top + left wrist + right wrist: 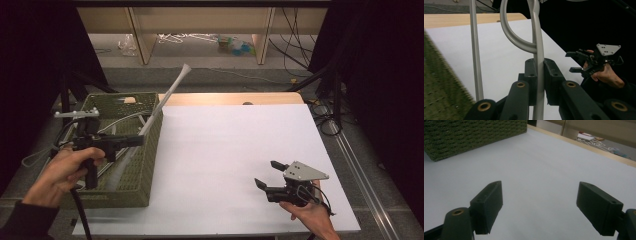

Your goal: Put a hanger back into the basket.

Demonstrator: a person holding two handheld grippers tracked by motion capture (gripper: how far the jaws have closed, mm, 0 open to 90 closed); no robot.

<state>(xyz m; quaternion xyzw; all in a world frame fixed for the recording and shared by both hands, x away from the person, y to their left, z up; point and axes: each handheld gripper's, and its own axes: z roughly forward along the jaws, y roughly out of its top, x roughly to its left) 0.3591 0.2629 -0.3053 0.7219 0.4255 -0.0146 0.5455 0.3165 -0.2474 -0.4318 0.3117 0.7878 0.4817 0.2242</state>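
left gripper (141, 139): fingers clenched on one grey hanger (172, 90) | right gripper (269, 173): fingers spread, empty | one green basket (137, 177) on worktop (225, 160)

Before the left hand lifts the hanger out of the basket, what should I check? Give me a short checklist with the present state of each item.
1. Left hand-held gripper shut on the hanger: ok.
2. Hanger free of the other hangers in the basket: cannot tell.
3. Hanger's long end already past the basket rim: ok.
4. Right hand-held gripper open and apart from the basket: ok.
5. White sheet bare for putting the hanger down: ok.
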